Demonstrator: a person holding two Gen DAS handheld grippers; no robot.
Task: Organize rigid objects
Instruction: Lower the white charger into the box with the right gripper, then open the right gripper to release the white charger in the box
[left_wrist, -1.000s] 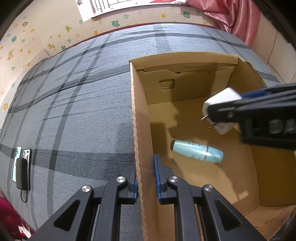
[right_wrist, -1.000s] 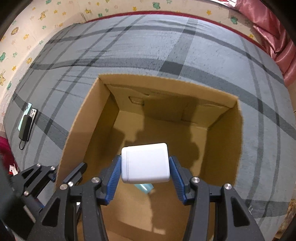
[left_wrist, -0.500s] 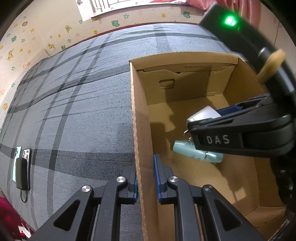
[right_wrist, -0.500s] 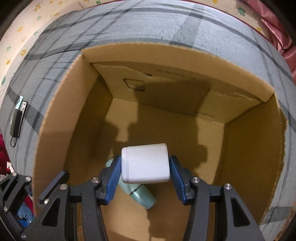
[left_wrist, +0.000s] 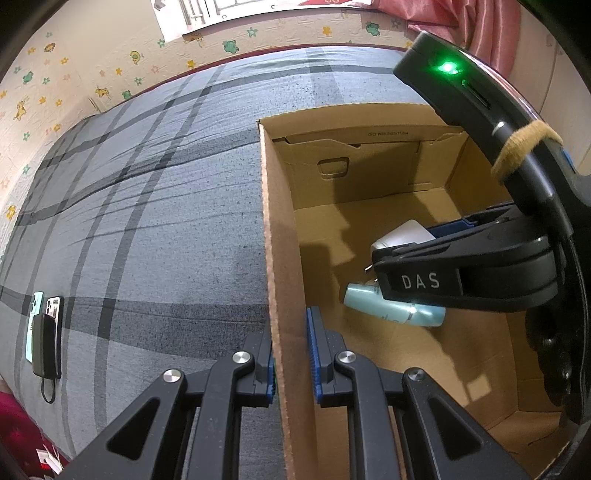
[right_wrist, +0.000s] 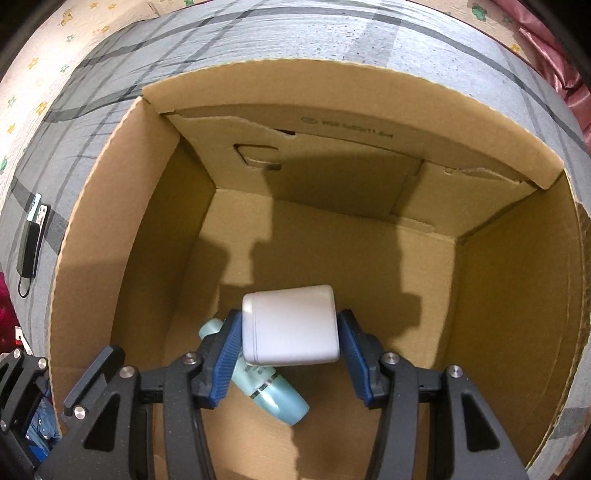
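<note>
An open cardboard box stands on a grey plaid bed. My left gripper is shut on the box's near-left wall. My right gripper is inside the box, low over its floor; its jaws have spread and a gap shows at the right pad, with a white plug adapter between them, tilted. It also shows in the left wrist view. A teal bottle lies on the box floor under the adapter.
Two phones and a black power bank with a cable lie on the bed far left of the box. A wall with cartoon stickers and a pink curtain bound the bed.
My right gripper came down into the box with the adapter. Its jaws have now widened and the adapter sits tilted and loose. The left gripper has not moved.
</note>
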